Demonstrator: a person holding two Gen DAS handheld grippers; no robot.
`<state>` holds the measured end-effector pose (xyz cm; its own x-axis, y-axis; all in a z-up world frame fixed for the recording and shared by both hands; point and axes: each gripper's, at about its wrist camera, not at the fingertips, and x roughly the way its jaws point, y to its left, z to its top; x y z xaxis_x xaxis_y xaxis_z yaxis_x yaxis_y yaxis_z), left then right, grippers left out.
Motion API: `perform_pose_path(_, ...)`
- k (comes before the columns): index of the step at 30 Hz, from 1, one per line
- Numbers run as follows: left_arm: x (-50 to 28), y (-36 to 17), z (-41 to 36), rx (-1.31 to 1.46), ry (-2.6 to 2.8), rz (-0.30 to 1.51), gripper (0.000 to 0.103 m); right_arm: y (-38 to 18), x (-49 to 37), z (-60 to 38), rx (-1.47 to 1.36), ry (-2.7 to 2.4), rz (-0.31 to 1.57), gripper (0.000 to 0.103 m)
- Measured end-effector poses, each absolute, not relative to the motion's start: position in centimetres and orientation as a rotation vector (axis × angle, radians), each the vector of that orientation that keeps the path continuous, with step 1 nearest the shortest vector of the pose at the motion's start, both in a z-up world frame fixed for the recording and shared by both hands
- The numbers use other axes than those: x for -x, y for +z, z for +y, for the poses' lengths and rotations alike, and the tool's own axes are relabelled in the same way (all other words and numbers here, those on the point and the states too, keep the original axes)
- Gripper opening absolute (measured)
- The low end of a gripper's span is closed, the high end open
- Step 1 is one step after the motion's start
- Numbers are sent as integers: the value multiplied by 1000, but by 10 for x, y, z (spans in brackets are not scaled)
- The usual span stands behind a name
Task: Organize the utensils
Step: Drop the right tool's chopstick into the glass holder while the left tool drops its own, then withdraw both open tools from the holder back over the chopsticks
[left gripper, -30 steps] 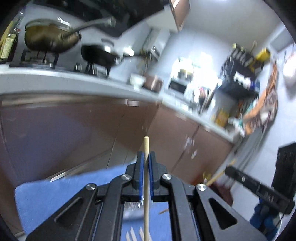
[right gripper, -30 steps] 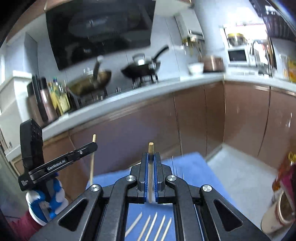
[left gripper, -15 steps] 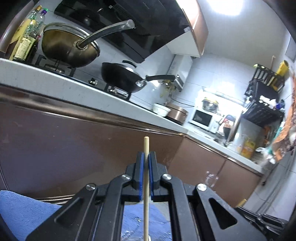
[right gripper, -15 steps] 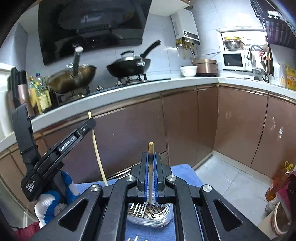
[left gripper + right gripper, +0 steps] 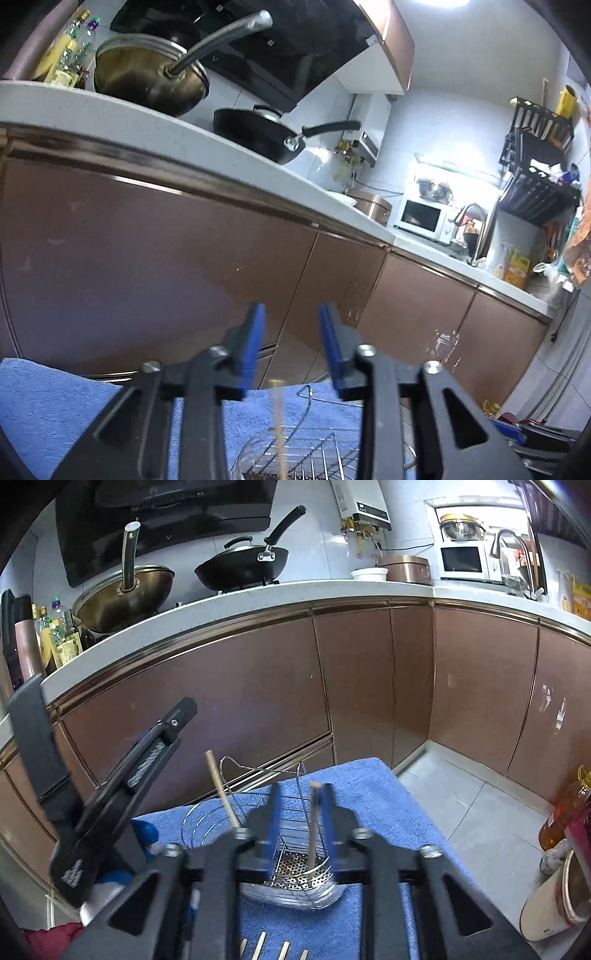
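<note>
Step in hand, as judged: dropping one chopstick from each hand into the wire utensil rack [image 5: 295,853] standing on the blue towel [image 5: 373,797].

Left hand-held gripper [image 5: 291,343]: jaws opening, moderately wide, pads clear of the chopstick [image 5: 279,424], which stands upright in the rack below.

Right hand-held gripper [image 5: 299,819]: jaws opening, still fairly narrow. Its chopstick [image 5: 314,823] stands between them with its lower end on the perforated base. Whether the right pad still brushes it cannot be told.

To do this well: finish opening before lifting, then withdraw straight up so no pad drags a stick out (the rack is light wire and could tip).

More chopsticks [image 5: 258,949] lie on the towel, near edge.

Against the earlier frames: both grippers were clamped shut on their sticks and higher; the rack was not yet in view.
</note>
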<state>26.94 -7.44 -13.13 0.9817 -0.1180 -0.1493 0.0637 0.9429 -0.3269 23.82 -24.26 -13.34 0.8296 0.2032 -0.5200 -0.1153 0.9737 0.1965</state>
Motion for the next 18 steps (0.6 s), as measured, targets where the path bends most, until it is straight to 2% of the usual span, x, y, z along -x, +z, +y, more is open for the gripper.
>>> perform_pose_path(8,-204,-77,-47,262,-95,126,51,-91,-192,-240,-162,165,483,38)
perform_pose_path(13,-160,-50,-27,222,-95,150,55,-65,-156,-239,-166,164,444,41)
perform_pose_path(18,-116,-34,-10,202,-81,169,64,-52,-120,-232,-154,155,427,48)
